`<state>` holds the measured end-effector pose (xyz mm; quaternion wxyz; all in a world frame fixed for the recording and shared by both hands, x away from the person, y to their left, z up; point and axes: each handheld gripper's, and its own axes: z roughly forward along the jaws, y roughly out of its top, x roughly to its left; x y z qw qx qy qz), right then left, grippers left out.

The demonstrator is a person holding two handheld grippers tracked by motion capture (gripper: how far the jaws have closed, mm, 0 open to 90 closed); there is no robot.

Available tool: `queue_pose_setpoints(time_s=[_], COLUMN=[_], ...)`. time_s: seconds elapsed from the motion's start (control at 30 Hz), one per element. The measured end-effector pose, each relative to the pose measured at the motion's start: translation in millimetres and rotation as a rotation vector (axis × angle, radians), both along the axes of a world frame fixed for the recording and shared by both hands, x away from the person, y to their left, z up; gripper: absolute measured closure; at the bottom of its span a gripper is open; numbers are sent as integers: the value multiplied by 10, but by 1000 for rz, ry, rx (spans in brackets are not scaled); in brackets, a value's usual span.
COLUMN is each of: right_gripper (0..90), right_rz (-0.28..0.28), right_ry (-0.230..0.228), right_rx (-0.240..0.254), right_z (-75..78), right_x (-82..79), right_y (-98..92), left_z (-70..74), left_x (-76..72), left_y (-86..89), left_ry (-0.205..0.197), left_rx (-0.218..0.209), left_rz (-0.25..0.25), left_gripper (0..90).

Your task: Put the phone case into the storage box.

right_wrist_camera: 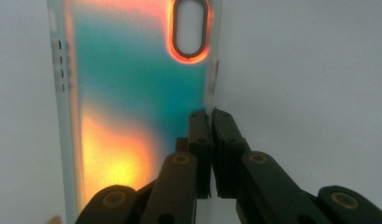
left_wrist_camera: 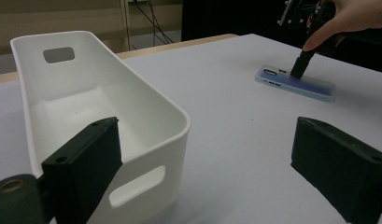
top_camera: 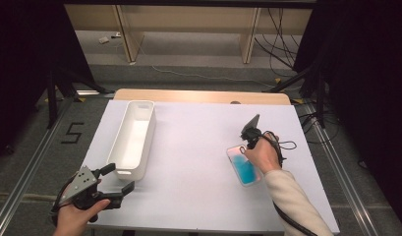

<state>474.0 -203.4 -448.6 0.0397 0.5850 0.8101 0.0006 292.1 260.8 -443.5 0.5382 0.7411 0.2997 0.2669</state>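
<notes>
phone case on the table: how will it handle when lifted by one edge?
The phone case looks thin, translucent and empty, so probably light. It lies flat, so rolling or tipping seems unlikely. The right gripper has its fingers closed on just one long side wall; that thin wall may flex, and the glossy surface could slip or let the case swing on lifting.

I see a phone case [top_camera: 244, 165] with a translucent frosted rim; its back is blue from above, fading to pink at one end, and teal running into orange-yellow up close. The bin [top_camera: 132, 138] is plain white, the bench [top_camera: 198, 147] pale grey-white. Both my claws are black: left claw [top_camera: 121, 179], right claw [right_wrist_camera: 211, 113].
</notes>
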Motion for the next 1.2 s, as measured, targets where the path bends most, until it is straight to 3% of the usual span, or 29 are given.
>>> queue_pose_setpoints(time_s=[0.23, 0.47, 0.5, 0.7, 0.8, 0.9, 0.97, 1.0, 1.03, 1.07, 1.2], right_gripper=[887, 889, 889, 890, 890, 890, 890, 890, 890, 890, 890], right_rz=[24, 11, 8, 3, 5, 0, -11, -14, -14, -13, -32], right_ry=[-2, -7, -18, -38, -65, -92, -101, -125, -125, -156, -206], right_rx=[-15, -2, 1, 5, 13, 23, 39, 57, 57, 38, 62], right_z=[2, 7, 5, 49, 88, 134, 171, 196, 196, 196, 237], right_x=[4, -16, -20, -36, -53, -72, -86, -110, -110, -128, -180], right_y=[0, 8, 7, -3, 0, 4, 6, 5, 5, 13, 14], left_z=[0, 1, -3, -4, -5, 7, 6, -2, -4, -3, -2], left_x=[0, 4, -19, -19, -22, 21, 15, -11, -13, -11, -12], left_y=[0, 1, -11, -13, -16, 12, 7, -13, -17, -14, -15], left_ry=[0, -2, 20, 21, 24, -25, -19, 10, 13, 11, 11], left_rx=[-1, 4, -12, -13, -16, 24, 17, -13, -18, -12, -13], left_rz=[0, -1, 18, 17, 18, -13, -11, 3, 3, 4, 5], left_gripper=[78, 78, 78, 78, 79, 80, 81, 81, 81, 81, 82])
